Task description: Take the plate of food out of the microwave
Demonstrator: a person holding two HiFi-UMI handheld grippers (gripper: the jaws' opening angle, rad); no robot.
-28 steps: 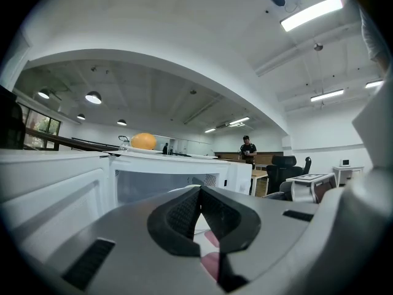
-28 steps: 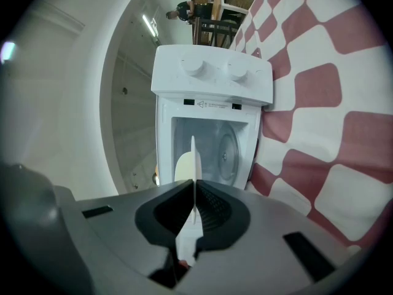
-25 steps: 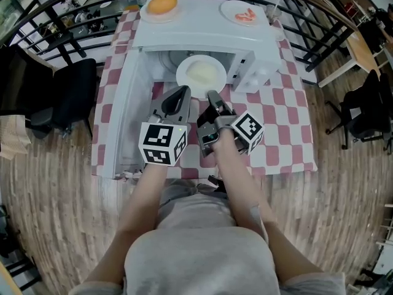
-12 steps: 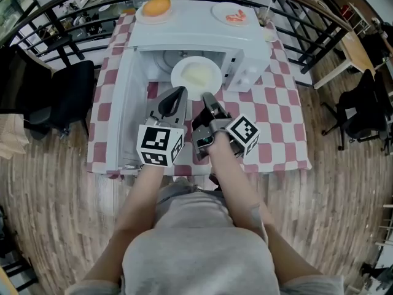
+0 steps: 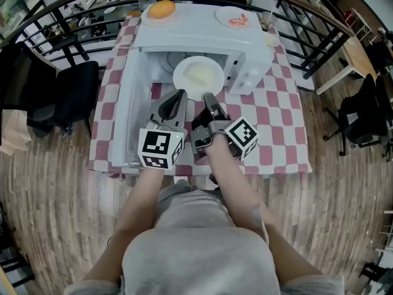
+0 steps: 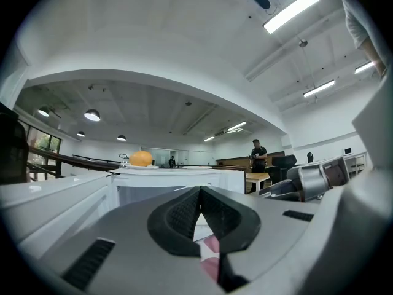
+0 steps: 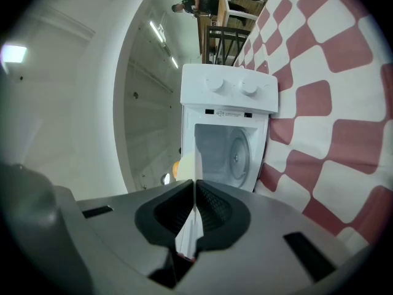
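In the head view, the microwave (image 5: 202, 39) stands open at the upper centre, its door (image 5: 126, 115) swung to the left. The plate of food (image 5: 198, 75) lies at the mouth of the cavity. The right gripper (image 5: 209, 100) touches its lower rim and the left gripper (image 5: 175, 100) is just beside it.

In the left gripper view, the left gripper (image 6: 200, 192) has its pads pressed together, and nothing shows between them.

In the right gripper view, the right gripper (image 7: 194, 186) pinches the thin white plate rim (image 7: 191, 226), seen edge-on below the open cavity.

I judge that the pulling-out step is in hand. The next move needs a level plate, brought clear onto the checked tablecloth (image 5: 276, 115)
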